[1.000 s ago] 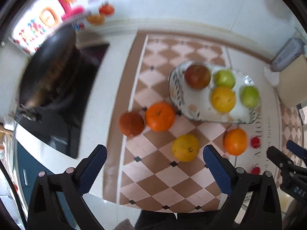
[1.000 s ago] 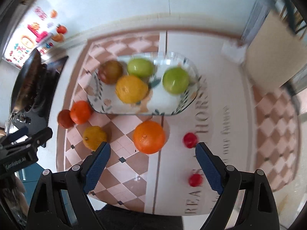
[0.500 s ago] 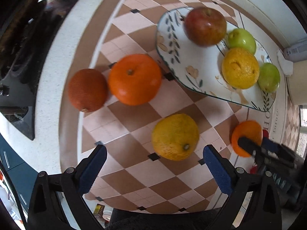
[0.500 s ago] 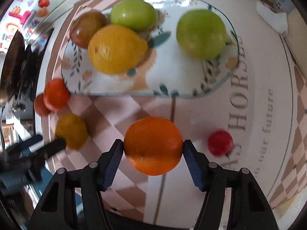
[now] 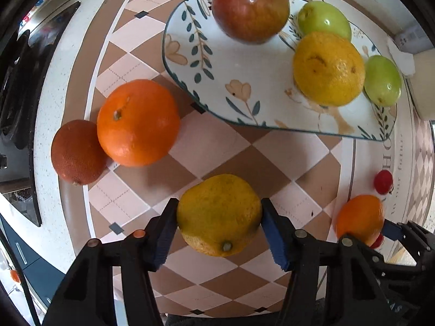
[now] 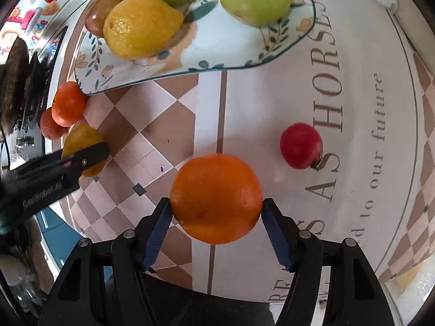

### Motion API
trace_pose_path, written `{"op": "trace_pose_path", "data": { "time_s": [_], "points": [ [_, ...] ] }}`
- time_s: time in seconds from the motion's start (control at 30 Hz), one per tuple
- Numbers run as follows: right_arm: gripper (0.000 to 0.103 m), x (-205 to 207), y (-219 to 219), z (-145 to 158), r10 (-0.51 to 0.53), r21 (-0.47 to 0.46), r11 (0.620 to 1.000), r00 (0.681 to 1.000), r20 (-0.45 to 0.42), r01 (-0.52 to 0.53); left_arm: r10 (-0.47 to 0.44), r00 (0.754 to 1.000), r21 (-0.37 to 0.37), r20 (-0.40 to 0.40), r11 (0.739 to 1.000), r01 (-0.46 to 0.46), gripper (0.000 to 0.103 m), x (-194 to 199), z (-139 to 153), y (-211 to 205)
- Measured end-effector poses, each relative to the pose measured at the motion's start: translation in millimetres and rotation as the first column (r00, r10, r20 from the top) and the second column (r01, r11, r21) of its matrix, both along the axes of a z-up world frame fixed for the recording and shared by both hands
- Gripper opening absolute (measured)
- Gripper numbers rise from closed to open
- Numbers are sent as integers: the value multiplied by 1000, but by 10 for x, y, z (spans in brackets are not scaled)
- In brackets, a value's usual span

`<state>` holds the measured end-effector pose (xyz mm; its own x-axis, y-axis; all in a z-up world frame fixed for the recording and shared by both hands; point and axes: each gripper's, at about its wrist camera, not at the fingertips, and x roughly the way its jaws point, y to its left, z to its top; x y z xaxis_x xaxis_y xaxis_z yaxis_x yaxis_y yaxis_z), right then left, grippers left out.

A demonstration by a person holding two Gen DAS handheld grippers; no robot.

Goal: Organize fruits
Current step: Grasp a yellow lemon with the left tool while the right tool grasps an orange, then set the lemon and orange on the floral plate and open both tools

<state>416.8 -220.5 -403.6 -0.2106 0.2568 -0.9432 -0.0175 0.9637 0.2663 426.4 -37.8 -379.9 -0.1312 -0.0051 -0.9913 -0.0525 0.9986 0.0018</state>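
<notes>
Left wrist view: the left gripper (image 5: 219,224) sits at the lower centre, its blue pads pressed on both sides of a yellow-green citrus (image 5: 219,215) on the checkered mat (image 5: 288,157). At centre left two fruits touch each other: a bright orange (image 5: 138,122) and a darker reddish orange (image 5: 77,152). The floral plate (image 5: 217,81) fills the upper right and carries four fruits: one red apple (image 5: 250,8), one yellow citrus (image 5: 328,68) and two green fruits (image 5: 323,21). At lower right the right gripper (image 5: 391,229) clamps another orange (image 5: 360,218), with one small red fruit (image 5: 383,181) just above it.

Right wrist view: the right gripper (image 6: 216,217), lower centre, is closed around that orange (image 6: 216,198). One small red fruit (image 6: 301,145) lies to its right on the lettered part of the mat. The plate (image 6: 231,51) spans the top. At centre left the left gripper (image 6: 87,157) grips the yellow-green citrus (image 6: 81,138).
</notes>
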Motion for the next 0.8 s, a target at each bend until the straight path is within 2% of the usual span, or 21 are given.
{"op": "trace_pose_path", "data": {
  "time_s": [0.23, 0.3, 0.4, 0.53, 0.67, 0.8],
  "points": [
    [67, -1, -21, 61, 10, -2, 1000, 999, 32, -10, -4, 1000, -24, -15, 1000, 3, 57, -294, 11, -92],
    [67, -9, 34, 103, 28, -13, 1000, 998, 49, -27, -11, 1000, -17, -10, 1000, 11, 57, -295, 18, -113],
    [66, 17, 49, 199, -6, 12, 1000, 997, 79, 5, -5, 1000, -36, 2, 999, 5, 57, -257, 120, -142],
    [66, 162, -30, 499, -60, 52, 997, 986, 153, 52, 13, 997, -89, 71, 996, -7, 57, -70, 489, -112],
    [66, 452, -55, 695, -80, 46, 996, 973, 214, 72, 13, 989, -96, 144, 995, 1, 57, 286, 776, -122],
    [66, 749, -7, 634, -69, 3, 998, 971, 229, 70, 7, 990, -68, 143, 998, 3, 57, 670, 750, 11]
  ]
}}
